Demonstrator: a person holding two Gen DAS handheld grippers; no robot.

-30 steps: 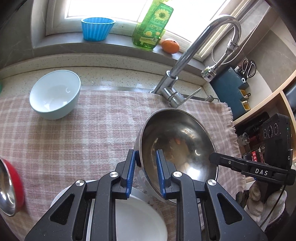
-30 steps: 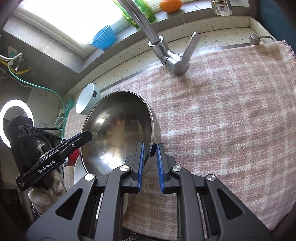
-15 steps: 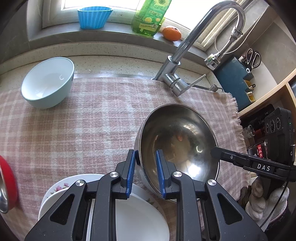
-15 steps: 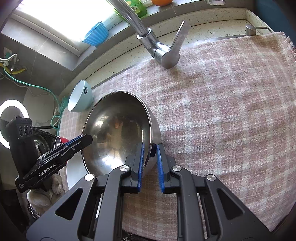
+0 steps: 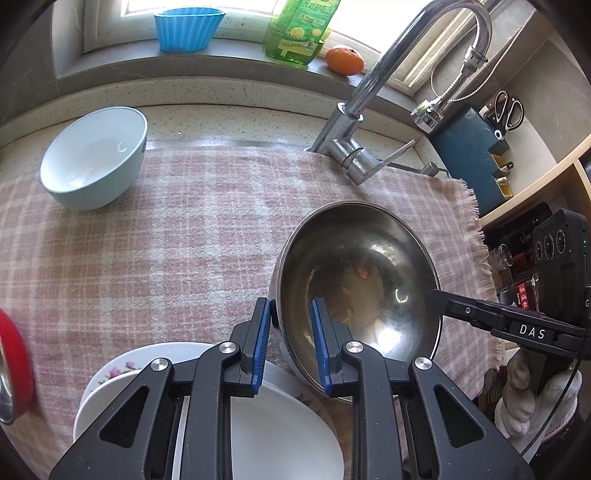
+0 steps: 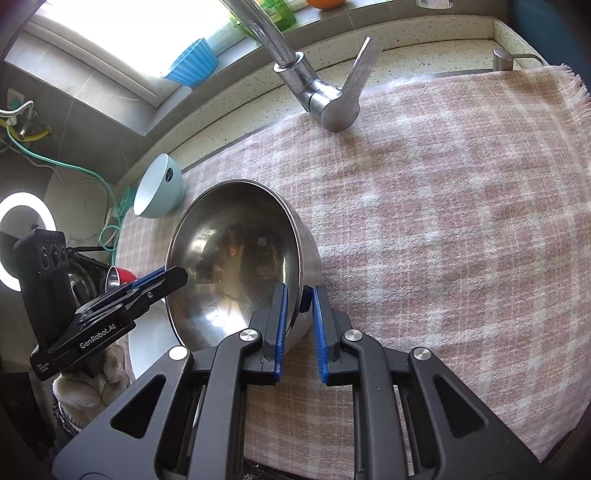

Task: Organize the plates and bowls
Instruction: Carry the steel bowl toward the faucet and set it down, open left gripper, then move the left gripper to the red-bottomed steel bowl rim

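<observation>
A large steel bowl hangs above the pink checked cloth. My left gripper is shut on its near-left rim. My right gripper is shut on the opposite rim. A stack of white plates, the lower one flowered, lies under my left gripper. A light blue bowl sits at the cloth's far left. A red bowl with a steel inside shows at the left edge.
A chrome tap stands behind the cloth. On the sill are a blue ribbed cup, a green bottle and an orange. A dark holder with scissors stands at right.
Both grippers have carried the steel bowl back toward me and a little to the right. More of the plate stack shows under my left gripper.
</observation>
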